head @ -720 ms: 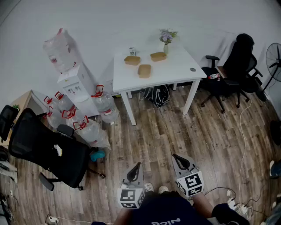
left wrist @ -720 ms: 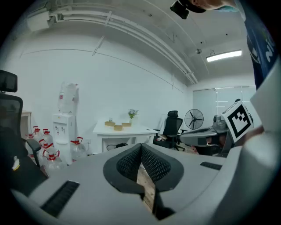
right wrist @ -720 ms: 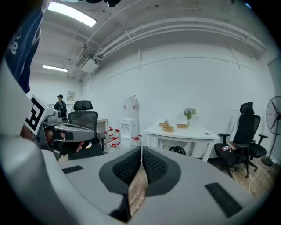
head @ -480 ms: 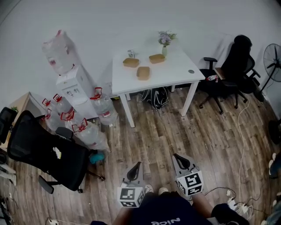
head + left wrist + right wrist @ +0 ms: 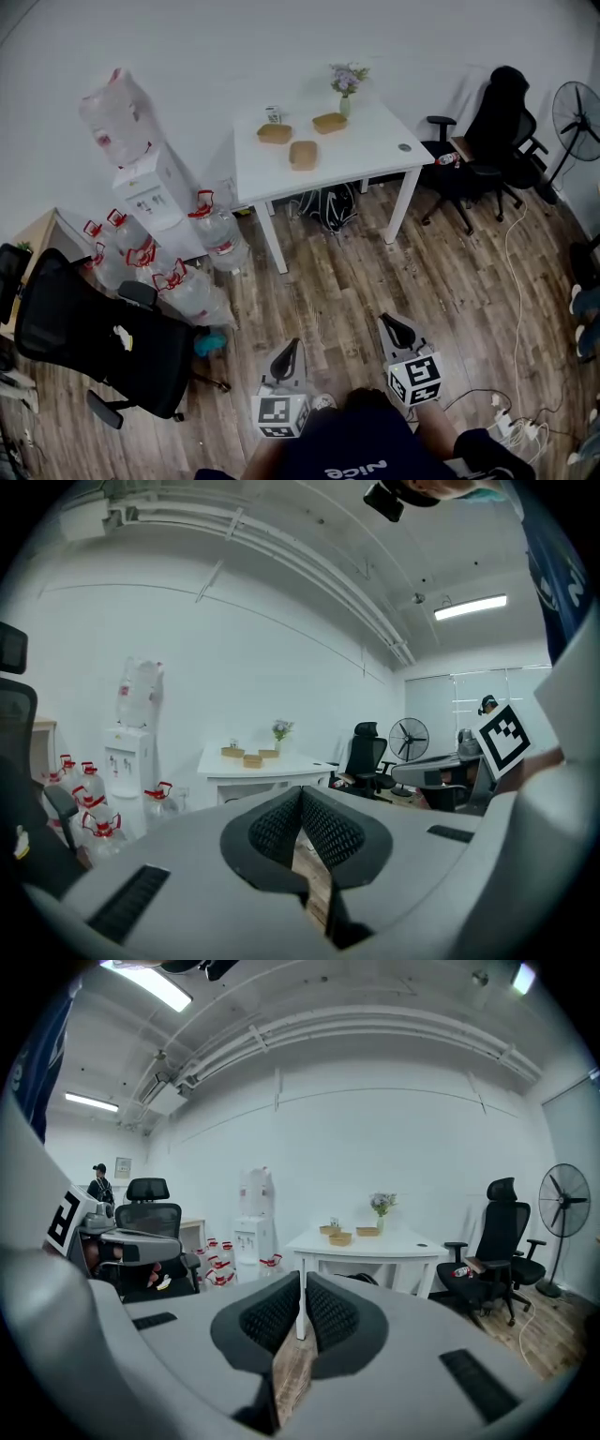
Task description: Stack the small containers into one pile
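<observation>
Three small tan containers lie apart on the white table [image 5: 367, 150] across the room: one at back left [image 5: 275, 133], one at back right [image 5: 329, 123], one nearer the front [image 5: 303, 155]. They show small and far off in the left gripper view [image 5: 251, 757] and the right gripper view [image 5: 340, 1235]. My left gripper [image 5: 292, 349] and right gripper [image 5: 386, 322] are held low over the wooden floor, far short of the table. Both are shut with nothing between the pads [image 5: 323, 829] [image 5: 277, 1314].
On the table stand a vase of flowers [image 5: 344, 84], a small white item [image 5: 273, 114] and a dark disc [image 5: 404, 147]. A water cooler [image 5: 150, 192] and bottles [image 5: 192, 277] stand left, with a black chair [image 5: 94, 337]. Right: another chair [image 5: 497, 131], a fan [image 5: 574, 108], floor cables [image 5: 511, 281]. A bag [image 5: 328, 204] lies under the table.
The head view has drifted: the room slides slightly left and more of the fan shows. Both grippers sit a little lower in the frame, still shut.
</observation>
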### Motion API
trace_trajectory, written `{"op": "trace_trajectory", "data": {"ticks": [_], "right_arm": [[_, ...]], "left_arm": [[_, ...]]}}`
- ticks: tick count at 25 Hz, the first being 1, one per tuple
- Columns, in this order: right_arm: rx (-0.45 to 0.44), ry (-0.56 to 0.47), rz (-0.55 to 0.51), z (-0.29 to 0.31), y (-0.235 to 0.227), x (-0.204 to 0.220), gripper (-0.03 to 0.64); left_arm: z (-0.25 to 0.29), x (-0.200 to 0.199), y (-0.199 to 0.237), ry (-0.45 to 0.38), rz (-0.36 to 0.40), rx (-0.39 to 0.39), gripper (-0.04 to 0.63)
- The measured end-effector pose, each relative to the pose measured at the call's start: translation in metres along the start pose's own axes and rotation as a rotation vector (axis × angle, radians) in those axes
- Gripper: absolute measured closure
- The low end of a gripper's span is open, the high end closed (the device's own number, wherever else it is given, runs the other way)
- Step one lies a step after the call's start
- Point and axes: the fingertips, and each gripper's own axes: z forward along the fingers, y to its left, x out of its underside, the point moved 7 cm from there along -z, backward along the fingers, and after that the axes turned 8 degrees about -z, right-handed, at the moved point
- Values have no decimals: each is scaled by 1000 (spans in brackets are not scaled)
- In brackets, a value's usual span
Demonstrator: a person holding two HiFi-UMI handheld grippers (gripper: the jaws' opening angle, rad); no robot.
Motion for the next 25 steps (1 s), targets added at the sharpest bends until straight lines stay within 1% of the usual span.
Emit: {"op": "trace_trajectory", "data": {"ticks": [6,11,14,16,18,20,22,25], "right_arm": [[-23,23,-11,13,11,4,564],[-48,33,-18,36,2,6,563],[-63,31,-17,56,-13,7,563],[-87,30,-15,70,-27,5,563],[-134,16,-12,86,-41,0,563],[-177,-1,-25,105,-53,-5,563],[-179,4,-48,124,-69,-10,563],[-157,17,-43,149,-102,-14,563]], "left_arm": [[9,-2,13,15,-2,0,577],[30,0,26,39,-9,-22,577],[51,-3,28,38,-11,-26,577],[70,-7,25,51,-24,-8,577],[90,-10,22,70,-45,17,577],[110,-14,22,72,-51,12,577],[130,-19,22,68,-47,-4,577],[165,-27,18,71,-33,-24,577]]}}
